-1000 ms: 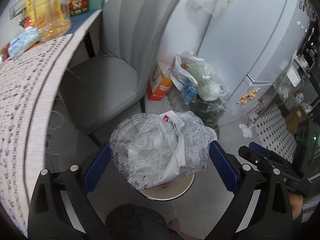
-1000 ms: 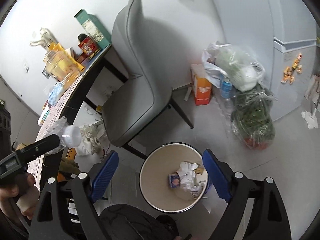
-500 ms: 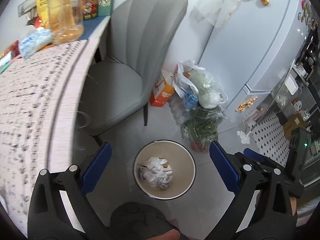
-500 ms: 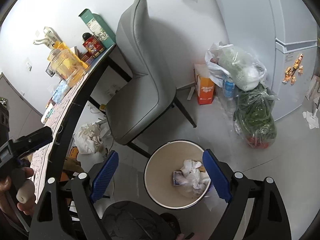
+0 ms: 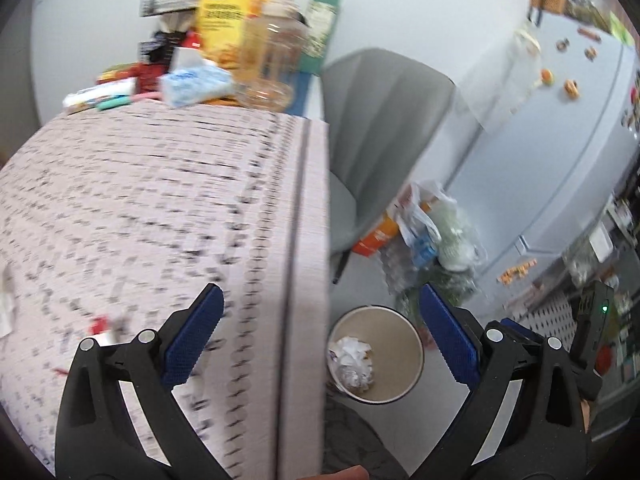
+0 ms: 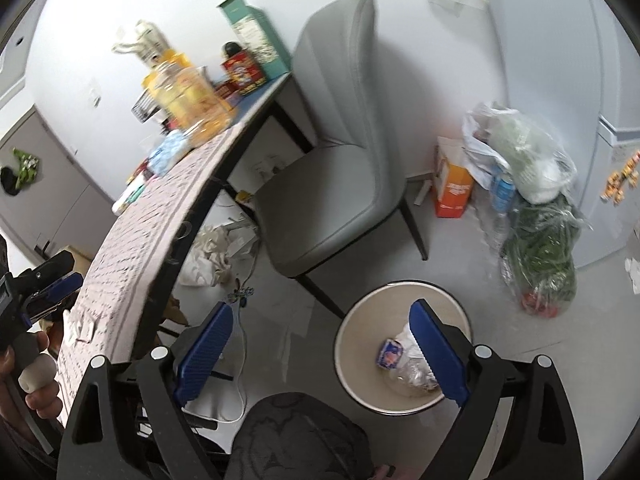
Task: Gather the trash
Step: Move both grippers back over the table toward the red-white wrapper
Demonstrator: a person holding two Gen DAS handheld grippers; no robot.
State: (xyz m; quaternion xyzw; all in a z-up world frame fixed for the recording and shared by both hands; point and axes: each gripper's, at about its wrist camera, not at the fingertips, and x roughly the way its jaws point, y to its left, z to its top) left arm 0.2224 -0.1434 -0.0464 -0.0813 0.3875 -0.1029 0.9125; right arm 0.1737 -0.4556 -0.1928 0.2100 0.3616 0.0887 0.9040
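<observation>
A round beige trash bin (image 5: 416,350) stands on the floor beside the table; crumpled plastic and paper trash (image 5: 352,364) lies inside. It also shows in the right wrist view (image 6: 348,360), holding clear plastic (image 6: 408,376) and a small blue wrapper (image 6: 390,353). My left gripper (image 5: 320,340) is open and empty over the table's edge. My right gripper (image 6: 320,354) is open and empty above the floor by the bin. Small scraps (image 5: 100,330) lie on the patterned tablecloth (image 5: 140,208) near the left finger.
A grey chair (image 6: 332,168) stands at the table. Bottles, boxes and packets (image 5: 240,52) crowd the table's far end. Plastic bags and an orange carton (image 6: 454,188) sit against the fridge (image 5: 560,140). The left gripper shows in the right wrist view (image 6: 44,284).
The left gripper let go of the crumpled clear plastic, which now lies in the bin, then swung left over the table. The right gripper shifted a little left.
</observation>
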